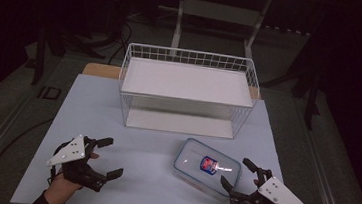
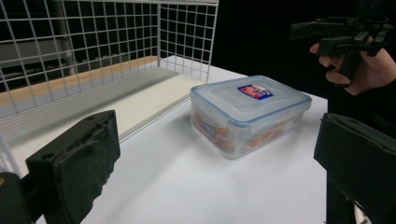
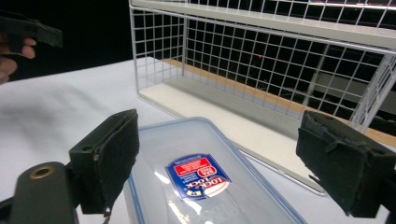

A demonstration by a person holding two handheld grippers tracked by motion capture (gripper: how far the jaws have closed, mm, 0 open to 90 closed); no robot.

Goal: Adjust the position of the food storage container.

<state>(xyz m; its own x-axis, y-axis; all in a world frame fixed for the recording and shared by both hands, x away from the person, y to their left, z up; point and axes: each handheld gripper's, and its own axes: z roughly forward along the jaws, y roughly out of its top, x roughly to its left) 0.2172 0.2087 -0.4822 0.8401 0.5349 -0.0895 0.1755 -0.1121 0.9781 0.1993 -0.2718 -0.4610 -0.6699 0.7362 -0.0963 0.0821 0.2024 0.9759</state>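
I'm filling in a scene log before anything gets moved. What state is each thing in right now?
Box: lid on, flat on the table, nothing gripping it.
Rack: upright behind the box, both shelves bare.
Left tool: open, holding nothing, left of the box.
Right tool: open, holding nothing, at the box's near right end.

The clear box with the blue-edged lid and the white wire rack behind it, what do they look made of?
The clear rectangular box with the blue-edged lid looks like glossy see-through plastic: its contents show through the walls and light glints off the lid. The white two-tier wire rack looks like thin metal wire with a matte white coating, judging by its fine welded grid.
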